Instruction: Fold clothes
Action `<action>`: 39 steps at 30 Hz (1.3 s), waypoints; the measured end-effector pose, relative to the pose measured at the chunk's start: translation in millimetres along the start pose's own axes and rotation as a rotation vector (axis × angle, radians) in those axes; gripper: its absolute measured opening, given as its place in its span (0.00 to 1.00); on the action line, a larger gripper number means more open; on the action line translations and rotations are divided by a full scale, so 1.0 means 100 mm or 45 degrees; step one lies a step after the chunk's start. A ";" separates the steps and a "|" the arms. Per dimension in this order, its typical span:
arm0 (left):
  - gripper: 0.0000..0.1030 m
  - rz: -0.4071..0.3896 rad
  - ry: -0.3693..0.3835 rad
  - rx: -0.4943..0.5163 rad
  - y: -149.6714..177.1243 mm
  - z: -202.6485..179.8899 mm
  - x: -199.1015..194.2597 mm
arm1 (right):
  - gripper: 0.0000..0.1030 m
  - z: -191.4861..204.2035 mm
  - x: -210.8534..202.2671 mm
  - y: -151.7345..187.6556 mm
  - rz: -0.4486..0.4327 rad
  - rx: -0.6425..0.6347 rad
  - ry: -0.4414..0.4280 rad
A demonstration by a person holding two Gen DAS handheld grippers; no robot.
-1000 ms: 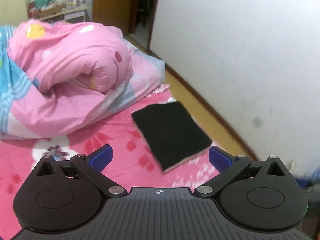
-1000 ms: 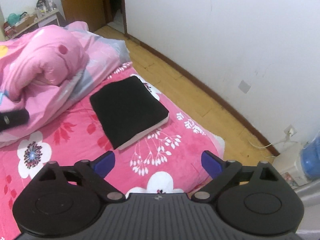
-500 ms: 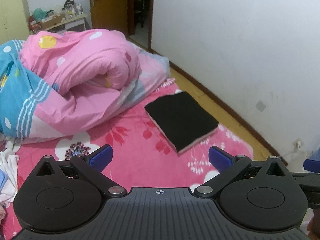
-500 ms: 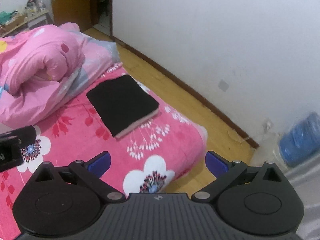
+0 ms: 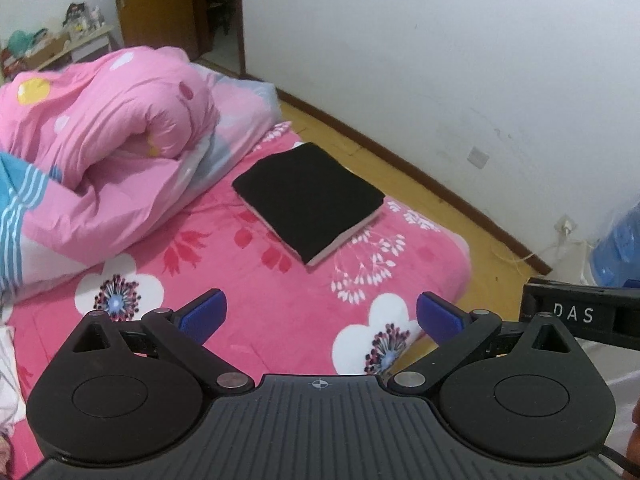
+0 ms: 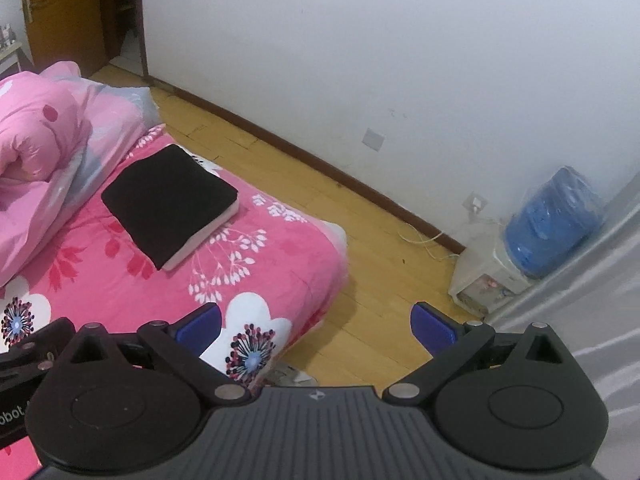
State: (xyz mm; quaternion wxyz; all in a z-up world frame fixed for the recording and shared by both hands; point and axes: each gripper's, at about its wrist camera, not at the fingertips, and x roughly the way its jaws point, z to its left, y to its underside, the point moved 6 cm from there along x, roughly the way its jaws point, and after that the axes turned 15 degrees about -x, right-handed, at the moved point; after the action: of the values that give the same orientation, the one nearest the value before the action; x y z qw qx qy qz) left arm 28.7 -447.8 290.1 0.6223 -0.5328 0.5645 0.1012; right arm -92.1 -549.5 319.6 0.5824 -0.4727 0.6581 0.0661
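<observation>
A black folded garment (image 5: pixel 308 198), a neat rectangle with a pale underlayer showing along its near edge, is being shown at frame centre on a pink floral bedsheet (image 5: pixel 256 280), near the bed's right edge. Bare sheet is lying before it. The left gripper (image 5: pixel 320 316) and right gripper (image 6: pixel 316 320) are being held wide apart, empty. "DAS" is printed at right.

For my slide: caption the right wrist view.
Open right claw hovers beyond the folded black garment on the pink floral bed.
</observation>
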 end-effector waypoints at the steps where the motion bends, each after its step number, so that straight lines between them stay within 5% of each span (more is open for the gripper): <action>1: 0.99 0.005 0.000 0.000 0.00 -0.01 0.01 | 1.00 -0.02 0.01 0.01 0.006 0.003 -0.001; 39: 0.99 0.024 -0.063 -0.086 -0.01 -0.01 0.08 | 1.00 0.11 0.13 -0.02 0.025 -0.169 -0.046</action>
State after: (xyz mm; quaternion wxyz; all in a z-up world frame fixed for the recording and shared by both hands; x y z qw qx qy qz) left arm 31.6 -453.3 284.3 0.6166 -0.5457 0.5502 0.1392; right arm -81.5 -551.2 306.0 0.5610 -0.5023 0.6462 0.1238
